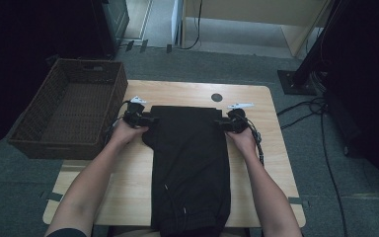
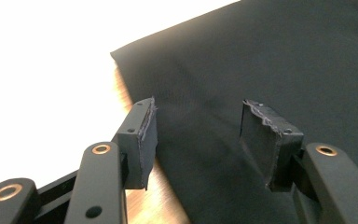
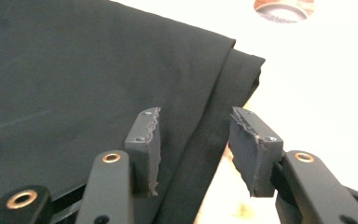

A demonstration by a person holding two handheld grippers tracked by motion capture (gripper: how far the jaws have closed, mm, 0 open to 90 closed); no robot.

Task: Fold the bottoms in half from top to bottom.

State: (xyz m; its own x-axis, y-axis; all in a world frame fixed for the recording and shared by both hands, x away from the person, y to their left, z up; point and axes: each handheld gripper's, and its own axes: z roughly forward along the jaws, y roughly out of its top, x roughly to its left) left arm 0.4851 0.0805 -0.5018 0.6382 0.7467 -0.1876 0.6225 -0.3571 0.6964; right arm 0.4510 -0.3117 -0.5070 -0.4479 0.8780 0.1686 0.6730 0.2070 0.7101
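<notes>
A black garment (image 1: pixel 190 158), folded into a long strip, lies down the middle of the wooden table (image 1: pixel 123 182), its near end at the front edge. My left gripper (image 1: pixel 145 118) is at the far left corner of the cloth; in the left gripper view its jaws stand apart over the black cloth (image 2: pixel 270 60), pads clear of it. My right gripper (image 1: pixel 223 122) is at the far right corner. In the right gripper view it (image 3: pixel 193 140) is open above the folded edge (image 3: pixel 223 79), nothing pinched.
A brown wicker basket (image 1: pixel 32 111) stands off the table's left side, empty. A round dark hole (image 1: pixel 216 97) marks the table's far edge. Cables (image 1: pixel 325 148) trail on the floor to the right, beside a dark stand base (image 1: pixel 296 81).
</notes>
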